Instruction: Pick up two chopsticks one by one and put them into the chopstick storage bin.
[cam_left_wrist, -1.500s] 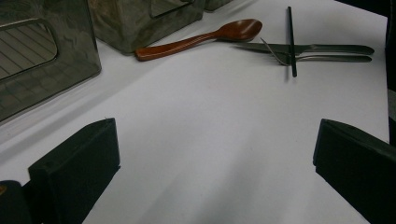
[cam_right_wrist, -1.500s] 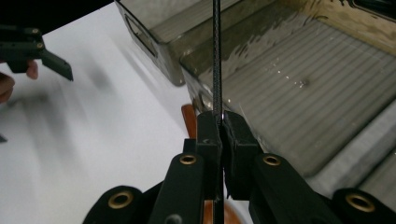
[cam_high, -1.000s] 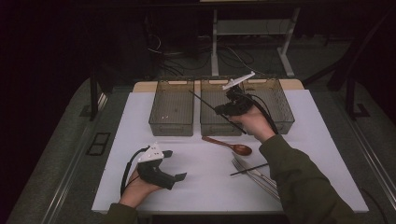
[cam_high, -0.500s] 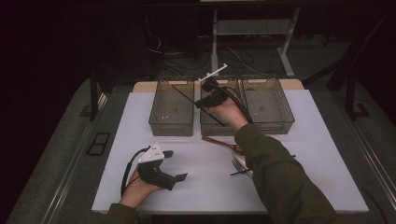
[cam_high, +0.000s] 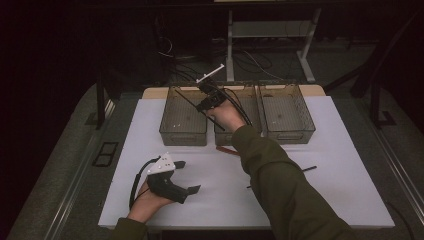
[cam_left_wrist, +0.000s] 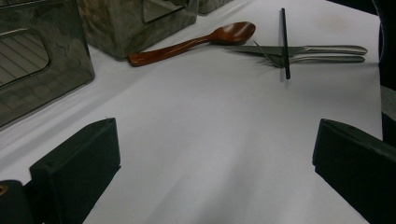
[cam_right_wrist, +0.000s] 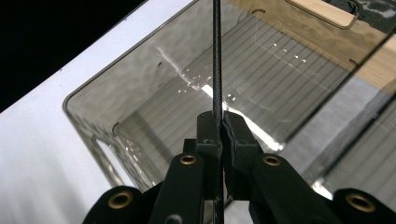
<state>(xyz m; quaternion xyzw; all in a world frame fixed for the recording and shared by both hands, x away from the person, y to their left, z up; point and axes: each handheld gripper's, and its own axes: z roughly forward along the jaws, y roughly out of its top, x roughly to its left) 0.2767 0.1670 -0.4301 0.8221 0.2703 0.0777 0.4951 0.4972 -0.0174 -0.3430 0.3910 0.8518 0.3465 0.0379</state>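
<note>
My right gripper (cam_high: 207, 97) hangs above the bins, shut on a thin black chopstick (cam_high: 186, 101) that slants out over the left smoky-clear bin (cam_high: 182, 134). In the right gripper view the chopstick (cam_right_wrist: 217, 56) runs straight up from between the closed pads (cam_right_wrist: 208, 128), with the ribbed floor of the left bin (cam_right_wrist: 140, 107) below it. My left gripper (cam_high: 187, 176) rests on the white mat near the front edge, open, with nothing between its wide-apart black fingers (cam_left_wrist: 79, 163).
Three bins stand side by side at the back: left, middle (cam_high: 226, 136) and right (cam_high: 287, 112). A wooden spoon (cam_left_wrist: 196, 42), a second black chopstick (cam_left_wrist: 284, 42), a metal fork and a knife (cam_left_wrist: 317, 48) lie on the mat (cam_high: 215, 195).
My right hand has carried the chopstick leftward, from over the middle and right bins to over the left bin. The left hand and gripper have stayed put.
</note>
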